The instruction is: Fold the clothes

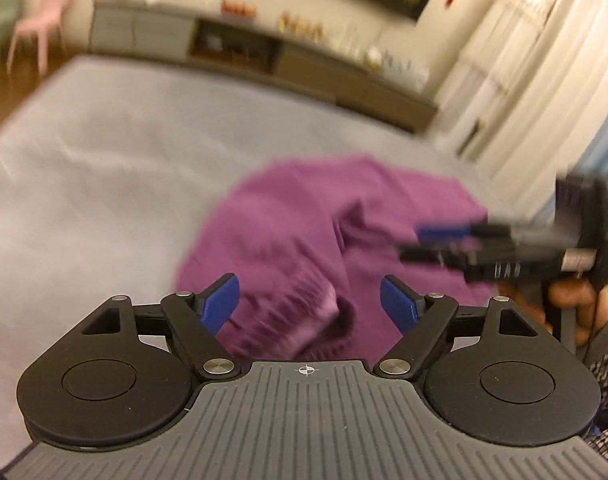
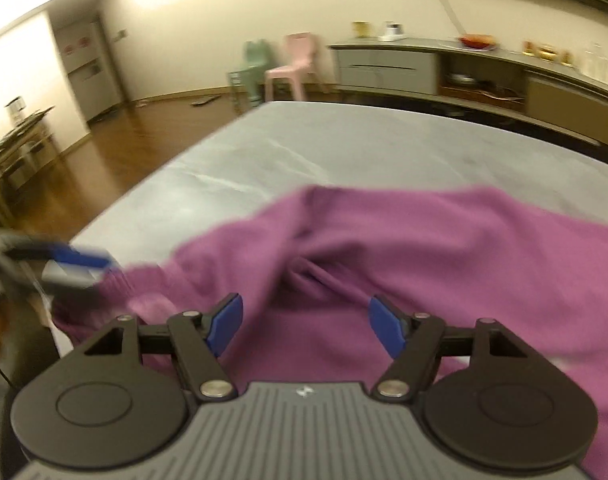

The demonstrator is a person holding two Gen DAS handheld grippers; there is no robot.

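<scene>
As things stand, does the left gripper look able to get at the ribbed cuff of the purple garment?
Probably yes. The left gripper is open, and the ribbed cuff lies just beyond its fingers with nothing between. The right gripper is off to the side, clear of that path.

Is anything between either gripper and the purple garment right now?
Nothing visible. The purple garment lies rumpled on the grey bed, directly ahead of the open left gripper and the open right gripper. Neither is holding it.
</scene>
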